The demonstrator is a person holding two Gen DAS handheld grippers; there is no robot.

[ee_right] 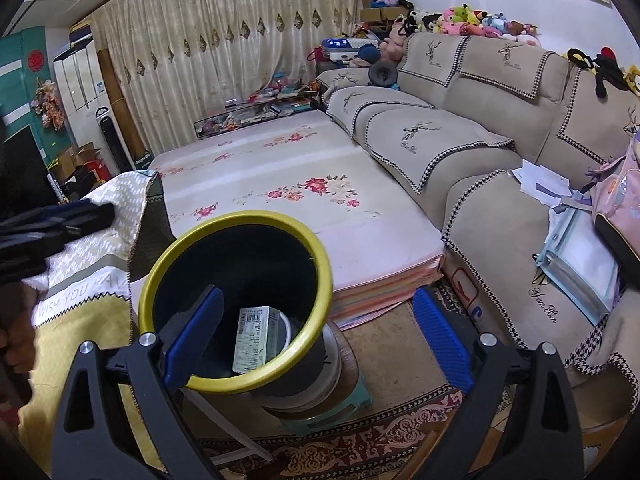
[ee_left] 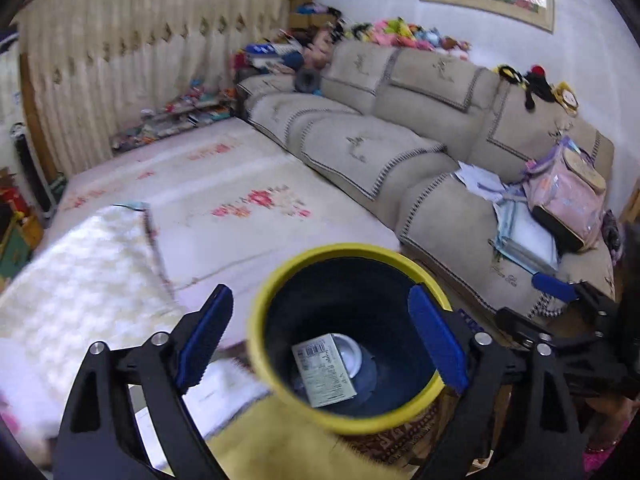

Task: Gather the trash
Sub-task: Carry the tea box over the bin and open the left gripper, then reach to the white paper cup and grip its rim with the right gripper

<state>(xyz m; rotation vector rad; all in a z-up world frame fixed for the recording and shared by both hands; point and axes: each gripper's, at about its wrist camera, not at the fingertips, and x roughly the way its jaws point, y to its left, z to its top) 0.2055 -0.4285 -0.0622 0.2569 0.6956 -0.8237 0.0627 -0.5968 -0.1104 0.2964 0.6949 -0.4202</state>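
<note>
Risk: bin (ee_left: 256,344) tips off stool (ee_right: 320,412) if nudged | left gripper (ee_left: 320,344) released, empty | right gripper (ee_right: 316,344) released, empty | box (ee_left: 324,372) in bin

The bin (ee_right: 236,300) looked smooth plastic with a glossy yellow rim; the box (ee_right: 253,340) inside was matt printed cardboard

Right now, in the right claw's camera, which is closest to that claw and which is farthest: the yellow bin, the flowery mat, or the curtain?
1. Yellow bin, just ahead of the right claw, toward its left finger.
2. Flowery mat, behind the bin, mid-room.
3. Curtain, along the far wall.
</note>
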